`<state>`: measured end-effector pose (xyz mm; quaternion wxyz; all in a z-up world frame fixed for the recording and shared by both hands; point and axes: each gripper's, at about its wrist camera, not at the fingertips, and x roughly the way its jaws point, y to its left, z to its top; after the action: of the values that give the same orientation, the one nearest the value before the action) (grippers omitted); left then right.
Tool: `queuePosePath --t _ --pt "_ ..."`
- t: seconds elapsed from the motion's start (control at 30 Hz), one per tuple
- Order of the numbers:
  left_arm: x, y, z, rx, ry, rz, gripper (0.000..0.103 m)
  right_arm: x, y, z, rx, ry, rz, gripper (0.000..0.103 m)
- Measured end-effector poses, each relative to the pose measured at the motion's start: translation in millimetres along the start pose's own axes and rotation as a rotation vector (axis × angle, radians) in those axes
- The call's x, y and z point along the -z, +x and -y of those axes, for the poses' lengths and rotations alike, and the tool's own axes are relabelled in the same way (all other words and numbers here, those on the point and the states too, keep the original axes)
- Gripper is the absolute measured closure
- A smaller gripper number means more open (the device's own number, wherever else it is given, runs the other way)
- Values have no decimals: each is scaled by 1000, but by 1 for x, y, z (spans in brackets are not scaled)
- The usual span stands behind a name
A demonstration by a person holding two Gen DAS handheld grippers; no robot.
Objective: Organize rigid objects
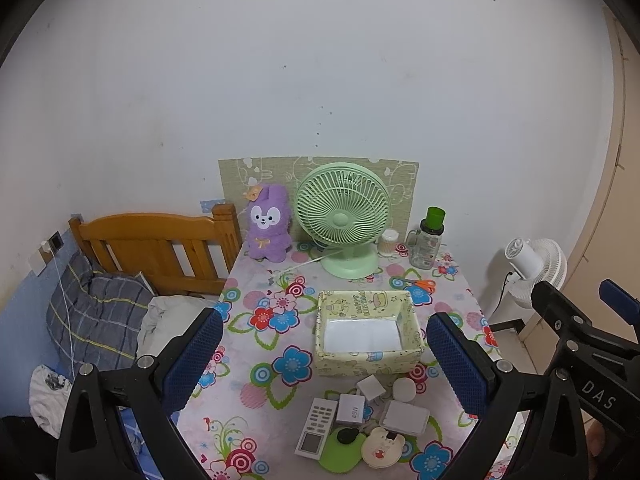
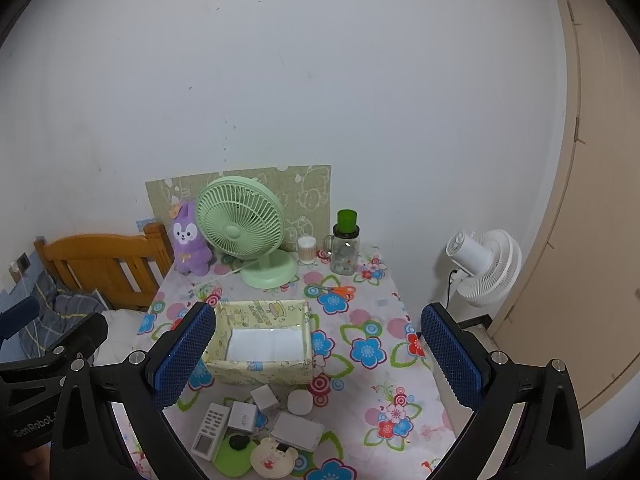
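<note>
A yellow patterned box (image 1: pixel 366 362) (image 2: pixel 260 372) stands open on the flowered table (image 1: pixel 256 320), with only a white lining inside. In front of it lies a cluster: a white remote (image 1: pixel 316 428) (image 2: pixel 210 434), a 45W charger (image 1: pixel 351 408) (image 2: pixel 242 416), a white cube adapter (image 1: pixel 371 387), a round white case (image 1: pixel 403 390), a flat white box (image 1: pixel 404 418) (image 2: pixel 298 430), a green disc (image 1: pixel 340 458) and a bear-shaped case (image 1: pixel 382 448) (image 2: pixel 274 458). My left gripper (image 1: pixel 324 320) and right gripper (image 2: pixel 318 314) hover open above the table's near edge, holding nothing.
At the back of the table stand a green desk fan (image 1: pixel 342 216), a purple plush (image 1: pixel 267 224), a green-capped bottle (image 1: pixel 428 240) and a small jar (image 1: pixel 389 242). Orange scissors (image 1: pixel 420 283) lie behind the box. A bed headboard (image 1: pixel 160 248) is left, a white floor fan (image 2: pixel 486 266) right.
</note>
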<state>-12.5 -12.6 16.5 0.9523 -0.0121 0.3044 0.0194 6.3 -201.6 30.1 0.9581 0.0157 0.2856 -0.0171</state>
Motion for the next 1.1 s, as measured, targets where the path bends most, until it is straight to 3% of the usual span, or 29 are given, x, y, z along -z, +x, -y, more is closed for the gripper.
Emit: queuePosePath --t 1.1 --pt "-3 16 7 -18 16 -9 0 -5 9 1 11 9 1 0"
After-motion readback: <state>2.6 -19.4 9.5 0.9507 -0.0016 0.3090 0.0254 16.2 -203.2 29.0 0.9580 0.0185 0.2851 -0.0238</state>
